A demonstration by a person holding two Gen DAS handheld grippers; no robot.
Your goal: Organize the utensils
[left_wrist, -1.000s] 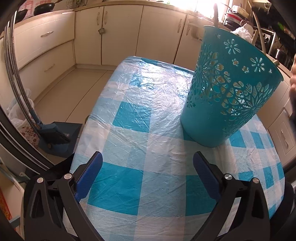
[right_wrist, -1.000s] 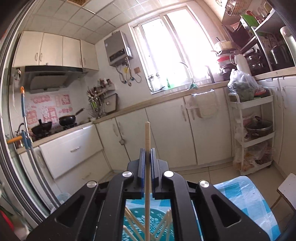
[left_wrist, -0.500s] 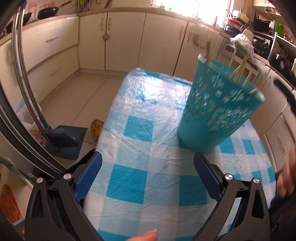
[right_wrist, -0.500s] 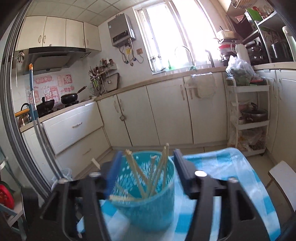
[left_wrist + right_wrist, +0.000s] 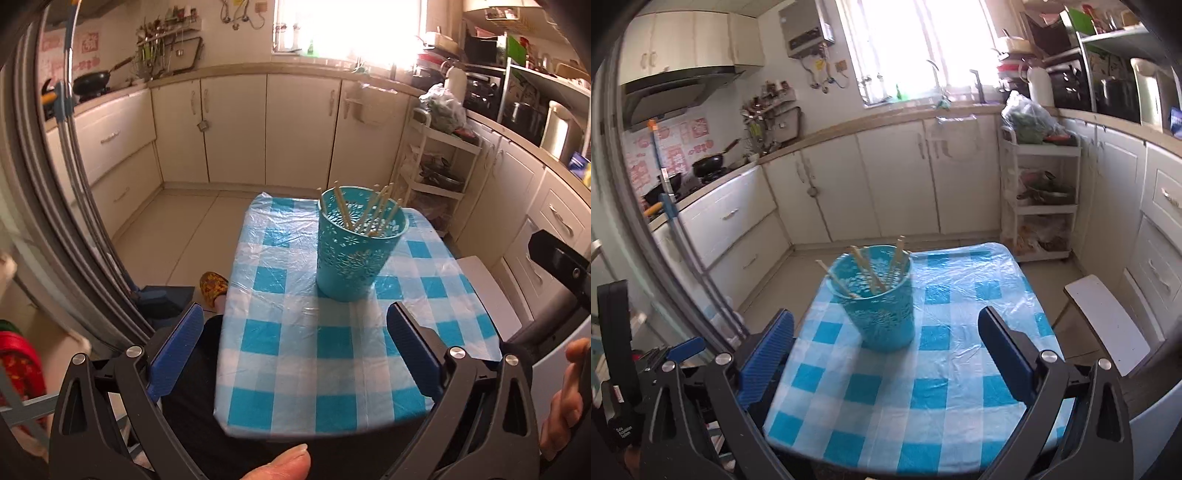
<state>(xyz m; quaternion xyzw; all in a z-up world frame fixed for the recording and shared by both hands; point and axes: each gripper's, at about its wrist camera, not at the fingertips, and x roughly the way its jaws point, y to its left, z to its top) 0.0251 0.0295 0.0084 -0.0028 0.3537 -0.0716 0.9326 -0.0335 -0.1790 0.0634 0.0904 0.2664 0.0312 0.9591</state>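
Observation:
A teal perforated holder (image 5: 356, 254) stands upright on the small table with the blue-and-white checked cloth (image 5: 332, 343). Several wooden chopsticks (image 5: 364, 214) lean inside it. It also shows in the right wrist view (image 5: 881, 306), with the chopsticks (image 5: 870, 275) sticking out. My left gripper (image 5: 295, 354) is open and empty, held back above the table's near edge. My right gripper (image 5: 886, 354) is open and empty, also back from the holder.
Cream kitchen cabinets (image 5: 236, 129) line the far wall. A white wire rack (image 5: 434, 173) stands right of the table. A white stool (image 5: 1106, 325) sits by the table's right side. A dustpan (image 5: 162, 299) and a slipper (image 5: 213, 286) lie on the floor at left.
My right gripper opened and let a chopstick go into the holder, then pulled back. Both grippers moved away from the holder and up, so the whole table now shows.

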